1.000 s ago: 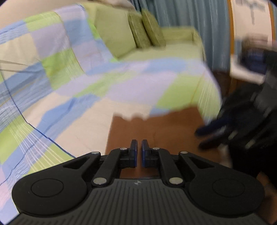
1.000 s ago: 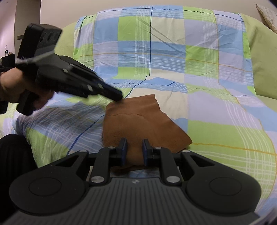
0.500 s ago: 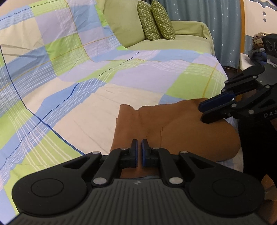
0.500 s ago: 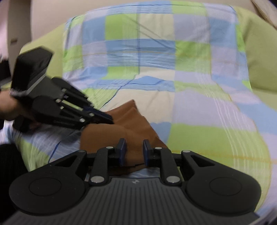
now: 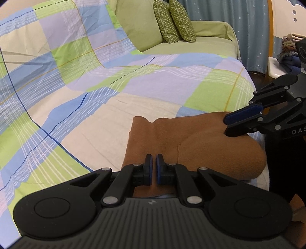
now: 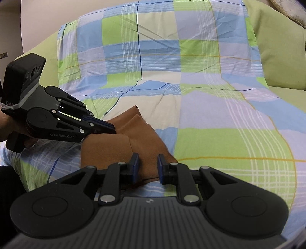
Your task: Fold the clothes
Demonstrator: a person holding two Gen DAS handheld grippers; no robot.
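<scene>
A brown garment (image 5: 200, 139) lies folded on a checked sheet (image 5: 95, 107) over a sofa; it also shows in the right wrist view (image 6: 122, 149). My left gripper (image 5: 154, 162) is shut, its tips just above the garment's near edge, nothing visibly held. It also shows from the side in the right wrist view (image 6: 109, 128), tips at the garment's left edge. My right gripper (image 6: 146, 162) is partly open over the garment's near corner, empty. It also shows in the left wrist view (image 5: 232, 124) at the garment's right side.
The checked sheet (image 6: 210, 118) covers the sofa seat and back. Two green patterned cushions (image 5: 174, 21) lean at the far end of the green sofa (image 5: 200, 46). A pile of clothes (image 5: 288, 49) lies on a white chair at the right, in front of a blue curtain (image 5: 225, 13).
Both grippers have come down closer to the brown garment. The garment's right part has been folded over, so it lies more compact. The right gripper has opened a little wider.
</scene>
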